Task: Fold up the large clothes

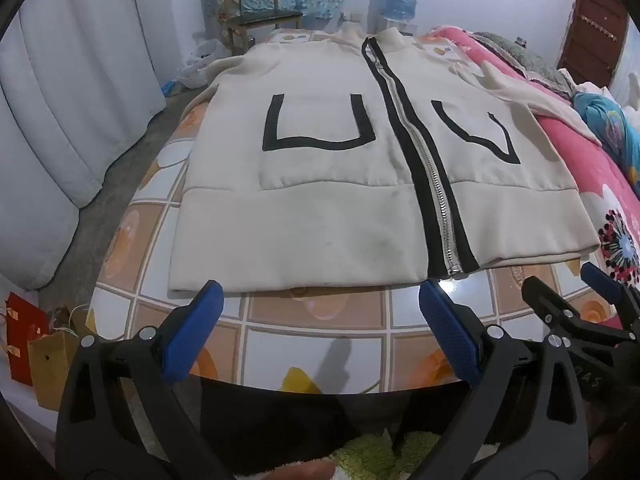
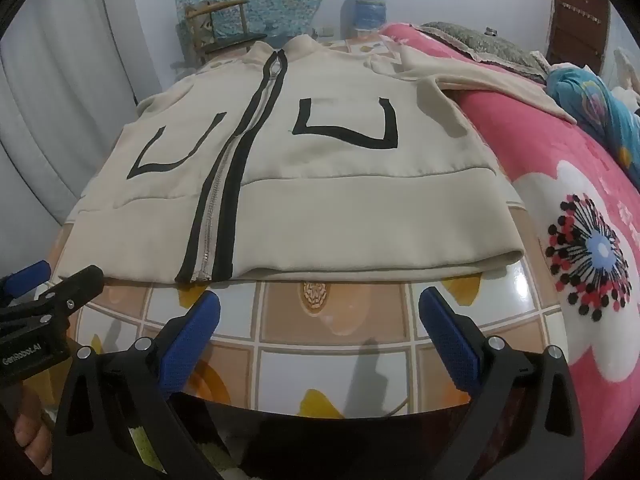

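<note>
- The left gripper (image 1: pixel 320 300) is held tilted downward, its blue-padded fingers (image 1: pixel 192 332) spread wide with nothing gripped between them.
- The right gripper (image 2: pixel 320 312) is likewise pitched downward, its jaws fully parted and empty.
- The two grippers are kept side by side, each seen at the edge of the other's view.
- Fingers of the person's left hand (image 2: pixel 34 436) are seen below the left gripper's body.

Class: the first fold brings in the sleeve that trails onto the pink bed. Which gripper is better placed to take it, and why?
Probably the right gripper: open, empty, on the jacket's bed-side half, nearer that sleeve. The left gripper, also open, faces the other half.
</note>
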The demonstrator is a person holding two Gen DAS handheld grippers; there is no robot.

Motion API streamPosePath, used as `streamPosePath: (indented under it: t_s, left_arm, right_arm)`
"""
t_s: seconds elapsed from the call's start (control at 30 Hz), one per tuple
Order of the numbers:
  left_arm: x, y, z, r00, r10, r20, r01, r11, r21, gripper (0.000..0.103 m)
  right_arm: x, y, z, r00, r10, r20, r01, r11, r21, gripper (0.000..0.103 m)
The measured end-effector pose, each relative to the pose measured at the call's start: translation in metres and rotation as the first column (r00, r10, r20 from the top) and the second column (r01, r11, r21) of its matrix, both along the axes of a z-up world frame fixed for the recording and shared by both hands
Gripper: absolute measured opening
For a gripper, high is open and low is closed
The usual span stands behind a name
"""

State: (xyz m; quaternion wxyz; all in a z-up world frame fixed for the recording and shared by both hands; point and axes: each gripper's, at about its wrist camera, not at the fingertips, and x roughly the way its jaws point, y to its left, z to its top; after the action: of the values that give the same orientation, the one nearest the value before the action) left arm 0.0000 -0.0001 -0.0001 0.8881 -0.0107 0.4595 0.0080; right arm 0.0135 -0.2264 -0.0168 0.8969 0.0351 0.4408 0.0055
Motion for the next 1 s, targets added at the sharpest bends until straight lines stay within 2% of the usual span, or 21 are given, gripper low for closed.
streamPosePath:
  t_s: [0.2, 0.37, 1.0]
  left_arm:
    - [-0.001, -0.001, 0.001, 1.0, -0.006, -0.002, 0.005, 1.0, -0.002, 0.095]
    - [0.002, 0.0, -0.005, 1.0, -0.001, -0.015, 0.001, 1.0, 0.002, 0.095]
    - [0.0, -0.002, -0.004, 1.0, -0.01, -0.012, 0.01, 1.0, 0.0, 0.095]
  right_arm:
    - [0.0, 0.001, -0.003, 1.0, -0.001, 0.004, 0.001, 1.0, 0.005, 0.097]
    - [0.0, -0.003, 0.008, 1.0, 0.0, 0.002, 0.0, 1.0, 0.005, 0.097]
    - [0.001, -0.001, 0.003, 1.0, -0.001, 0.008, 0.001, 1.0, -0.008, 0.097]
